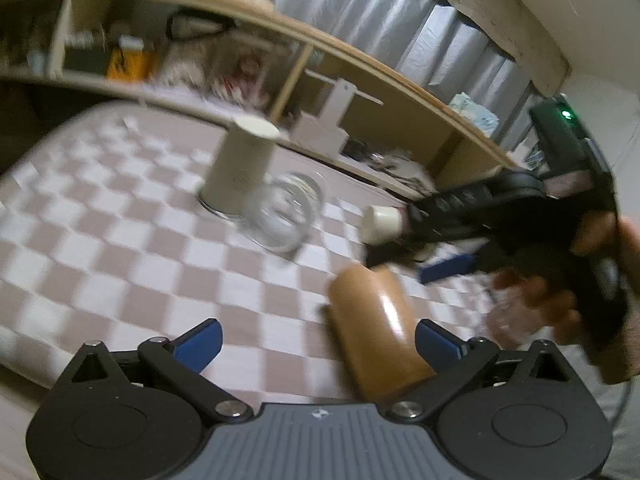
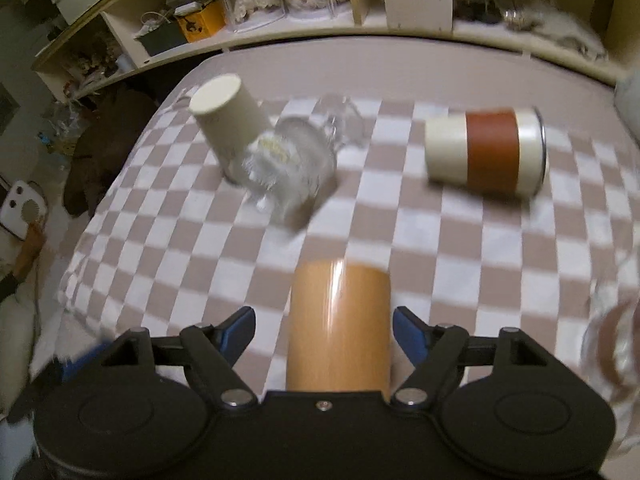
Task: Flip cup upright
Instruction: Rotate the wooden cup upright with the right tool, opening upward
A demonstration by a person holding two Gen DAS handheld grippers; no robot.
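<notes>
A tan cup (image 2: 340, 328) lies on its side on the checkered cloth (image 2: 200, 248), between the open fingers of my right gripper (image 2: 324, 330), not touched by either finger. In the left wrist view the same tan cup (image 1: 376, 328) lies just inside the right finger of my open left gripper (image 1: 316, 342). The right gripper's black body (image 1: 520, 216) shows at the right, held by a hand. A white paper cup (image 2: 228, 120) stands upside down. A clear glass mug (image 2: 296, 160) lies on its side beside it. A cream and brown tumbler (image 2: 484, 150) lies on its side.
A wooden shelf (image 2: 360, 28) full of clutter runs behind the table. Another clear glass (image 2: 612, 340) is at the right edge of the right wrist view. The cloth's left edge drops to the floor (image 2: 52, 160).
</notes>
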